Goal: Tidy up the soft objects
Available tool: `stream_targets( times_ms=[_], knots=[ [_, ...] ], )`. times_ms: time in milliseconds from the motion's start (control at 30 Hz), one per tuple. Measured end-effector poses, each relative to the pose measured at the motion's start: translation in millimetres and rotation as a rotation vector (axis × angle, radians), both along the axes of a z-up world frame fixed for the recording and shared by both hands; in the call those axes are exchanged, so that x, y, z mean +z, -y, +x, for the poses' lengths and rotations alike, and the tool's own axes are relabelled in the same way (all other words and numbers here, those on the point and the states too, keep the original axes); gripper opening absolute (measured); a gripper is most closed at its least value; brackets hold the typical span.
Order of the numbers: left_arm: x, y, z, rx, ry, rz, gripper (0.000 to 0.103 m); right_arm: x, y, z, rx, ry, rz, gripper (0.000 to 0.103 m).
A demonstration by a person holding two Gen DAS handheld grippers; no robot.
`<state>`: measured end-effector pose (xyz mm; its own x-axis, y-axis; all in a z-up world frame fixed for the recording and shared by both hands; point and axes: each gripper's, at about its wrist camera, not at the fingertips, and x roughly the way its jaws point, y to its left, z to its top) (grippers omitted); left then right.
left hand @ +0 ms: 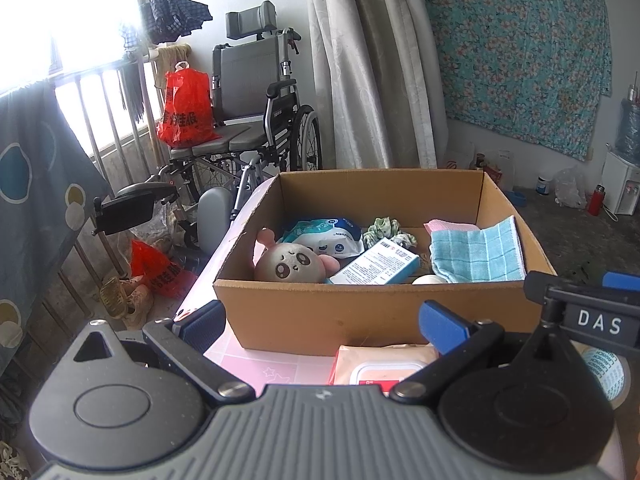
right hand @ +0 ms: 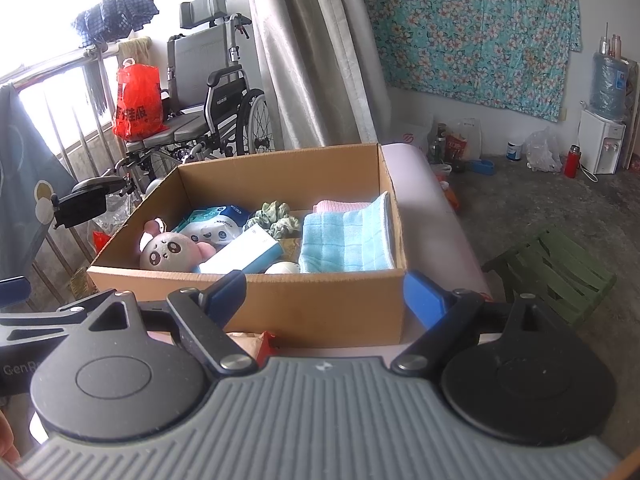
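The cardboard box (left hand: 320,312) is seen on the pink table (left hand: 256,364), and soft things are already laid inside it: a plush toy (left hand: 290,266), a wet-wipe pack (left hand: 326,236), a green scrunchie (left hand: 390,230) and a blue checked cloth (left hand: 478,256) over a pink one (left hand: 448,225); a carton (left hand: 376,266) lies among them. One more wipes pack (left hand: 380,364) is left on the table, just before the box, under the left gripper (left hand: 324,320); its jaws are held wide apart, nothing between them. The right gripper (right hand: 326,292) is likewise apart and empty. The step in hand is judged to be a pause before the next pick; the left gripper should be lowered over that pack and closed gently.
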<state>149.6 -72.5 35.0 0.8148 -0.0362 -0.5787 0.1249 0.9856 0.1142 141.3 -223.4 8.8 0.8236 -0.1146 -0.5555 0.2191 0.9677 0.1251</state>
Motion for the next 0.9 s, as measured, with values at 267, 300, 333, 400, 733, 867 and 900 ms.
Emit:
stream_targets(
  times_ms=[267,300,333,400,733,867,900],
  knots=[
    [-0.4,0.3,0.0,0.001,0.000,0.000,0.103,-0.4,0.3,0.2,0.000,0.000,0.000,0.086],
    [0.3,-0.1,0.0,0.003,0.000,0.001,0.103,-0.4,0.3,0.2,0.001,0.001,0.000,0.086],
    [0.4,-0.2,0.0,0.002,0.000,0.000,0.103,-0.6,0.4,0.3,0.001,0.000,0.000,0.086],
    [0.4,-0.3,0.0,0.002,0.000,0.000,0.103,-0.5,0.2,0.3,0.001,0.001,0.000,0.086],
    [1.7,-2.0,0.4,0.004,0.001,0.001,0.103,-0.1,0.1,0.4,0.001,0.001,-0.001,0.086],
    [2.3,-2.9,0.5,0.005,0.000,0.000,0.103,-0.2,0.0,0.5,0.000,0.000,-0.001,0.086],
    [2.3,-3.0,0.6,0.006,0.000,0.001,0.103,-0.1,0.0,0.5,0.001,-0.001,-0.001,0.086]
  ],
)
